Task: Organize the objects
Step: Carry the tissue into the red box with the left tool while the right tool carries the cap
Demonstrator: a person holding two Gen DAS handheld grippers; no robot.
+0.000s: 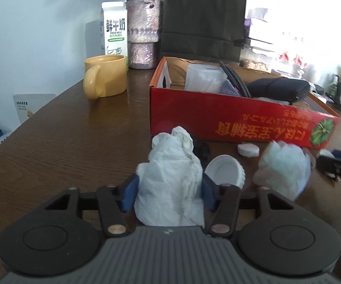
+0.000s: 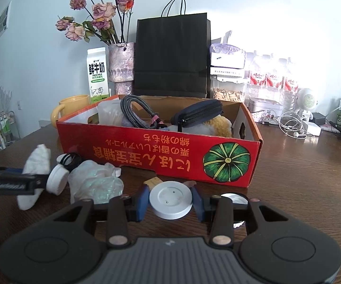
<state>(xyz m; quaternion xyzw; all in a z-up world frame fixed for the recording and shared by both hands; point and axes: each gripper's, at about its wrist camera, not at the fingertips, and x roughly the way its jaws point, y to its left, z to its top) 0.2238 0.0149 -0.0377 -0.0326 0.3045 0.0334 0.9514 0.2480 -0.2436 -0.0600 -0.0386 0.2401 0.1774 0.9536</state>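
Crumpled white tissue (image 1: 170,177) sits between your left gripper (image 1: 170,189) fingers in the left wrist view, on the brown table (image 1: 64,142) just in front of the red cardboard box (image 1: 217,120). The blue pads (image 1: 130,194) look to be touching the wad on both sides, so the tongs read as narrowed onto it, though how firmly they bite I cannot tell. A white lid (image 1: 224,172) lies just beside the right finger, and a bundle of clear plastic wrap (image 1: 284,165) lies a little further right. Before you lift, make sure the pads hold paper alone and have not caught the lid's rim. Soft tissue squashes, so squeeze until it stops giving, then raise it straight.

From the right wrist view, your right gripper (image 2: 170,201) is clamped at a moderate width on a white round disc (image 2: 170,200), held flat near the box's front wall. The box (image 2: 158,151) already holds a braided cable (image 2: 135,111), a dark zip pouch (image 2: 196,113) and other odds and ends. Your left tongs appear at the left edge with the tissue (image 2: 36,161) poking out both sides. Carry each piece over the front wall with clear height, aim for the gaps between things already inside, and release only once it is low in the box.
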